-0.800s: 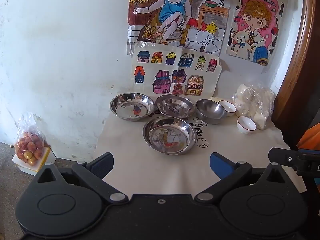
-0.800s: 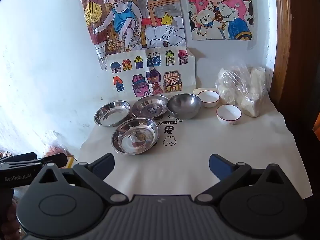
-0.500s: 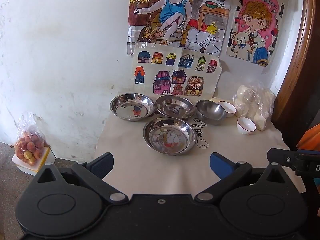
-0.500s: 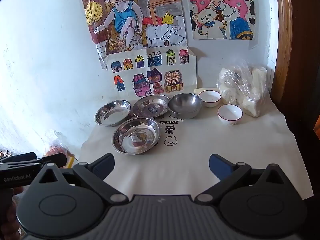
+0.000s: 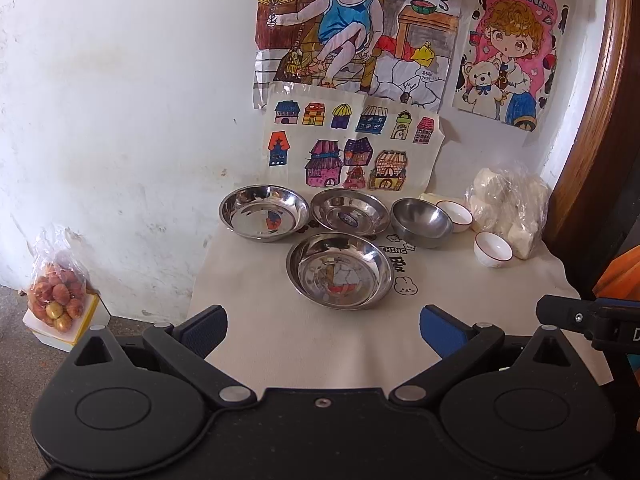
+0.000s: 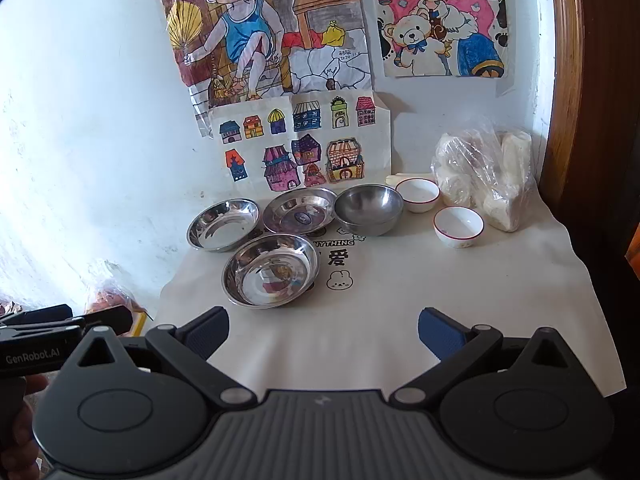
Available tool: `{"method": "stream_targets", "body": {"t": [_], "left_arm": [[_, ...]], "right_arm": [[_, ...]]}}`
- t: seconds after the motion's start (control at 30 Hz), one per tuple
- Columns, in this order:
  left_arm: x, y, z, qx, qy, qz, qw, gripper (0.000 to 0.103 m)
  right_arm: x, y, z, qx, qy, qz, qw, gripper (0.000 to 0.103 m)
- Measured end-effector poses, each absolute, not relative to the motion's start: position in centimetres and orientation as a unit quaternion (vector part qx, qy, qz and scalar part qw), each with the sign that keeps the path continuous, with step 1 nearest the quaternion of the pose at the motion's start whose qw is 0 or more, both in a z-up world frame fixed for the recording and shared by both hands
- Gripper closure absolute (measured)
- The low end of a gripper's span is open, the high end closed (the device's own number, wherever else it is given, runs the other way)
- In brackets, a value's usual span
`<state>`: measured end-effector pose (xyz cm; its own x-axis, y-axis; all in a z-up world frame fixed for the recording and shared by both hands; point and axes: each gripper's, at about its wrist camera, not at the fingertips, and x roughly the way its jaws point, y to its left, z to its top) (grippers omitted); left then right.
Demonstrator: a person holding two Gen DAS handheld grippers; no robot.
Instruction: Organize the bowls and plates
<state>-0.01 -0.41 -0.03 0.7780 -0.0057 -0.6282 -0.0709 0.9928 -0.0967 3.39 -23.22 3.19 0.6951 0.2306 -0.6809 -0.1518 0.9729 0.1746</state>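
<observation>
Three shallow steel plates stand on a cloth-covered table: a near plate (image 5: 339, 271) (image 6: 270, 269), a far-left plate (image 5: 264, 213) (image 6: 223, 224) and a far-middle plate (image 5: 349, 212) (image 6: 300, 210). A deeper steel bowl (image 5: 421, 222) (image 6: 369, 209) sits to their right. Two white bowls with red rims follow: a far one (image 5: 454, 216) (image 6: 417, 195) and a nearer one (image 5: 493, 249) (image 6: 458, 226). My left gripper (image 5: 323, 330) and right gripper (image 6: 323, 330) are both open and empty, held at the table's front edge, apart from all dishes.
A plastic bag of white items (image 5: 508, 208) (image 6: 486, 174) leans at the back right by a wooden door frame (image 5: 588, 128). Drawings hang on the wall. A bag of fruit (image 5: 56, 294) sits on the floor to the left. The cloth (image 6: 420, 300) is printed.
Both views have crept slightly closer to the table. No dish has moved and both grippers stay open.
</observation>
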Motion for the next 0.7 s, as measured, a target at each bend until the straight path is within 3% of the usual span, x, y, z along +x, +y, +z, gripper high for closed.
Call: {"method": "stream_targets", "body": {"t": [0.7], "left_arm": [[0.53,-0.15,-1.03,-0.059,0.337,0.019,0.940,0.001]], "right_arm": [[3.45,-23.52,3.66,0.052,0.374,0.099,0.921,0.000]]}}
